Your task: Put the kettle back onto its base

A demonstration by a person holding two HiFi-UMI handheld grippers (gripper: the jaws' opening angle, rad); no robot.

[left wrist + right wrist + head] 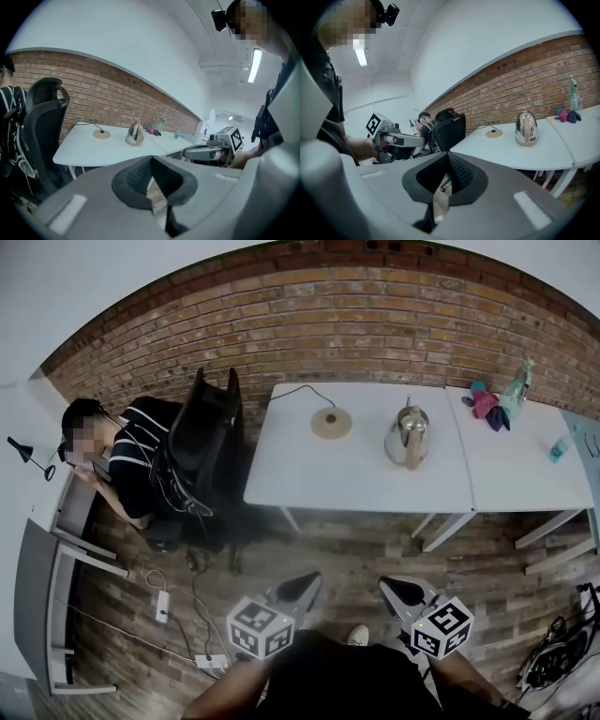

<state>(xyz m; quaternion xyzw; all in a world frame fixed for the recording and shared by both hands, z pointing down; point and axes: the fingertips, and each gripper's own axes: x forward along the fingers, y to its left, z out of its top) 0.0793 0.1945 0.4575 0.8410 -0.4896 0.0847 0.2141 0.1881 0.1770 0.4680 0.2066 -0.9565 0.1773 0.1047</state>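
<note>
Head view: a white desk (pixel 356 479) stands against a brick wall. The steel kettle (pixel 407 435) stands upright on it, to the right of its round base (pixel 331 423) and apart from it. The base is bare. Low in the view, the left gripper (pixel 307 582) and right gripper (pixel 392 589) hang over the wooden floor, well short of the desk and touching nothing.

Left gripper view: the jaws are closed together with nothing between them. Kettle and base sit far ahead on the desk.

Right gripper view: the jaws are pressed together, also empty. The kettle stands ahead, its pale handle facing this way.

The step in hand looks like the approach, with the kettle not yet grasped. The next move likely calls for reaching the desk, opening one gripper's jaws around the handle, lifting, and carrying the kettle left to set it squarely on the base.
</note>
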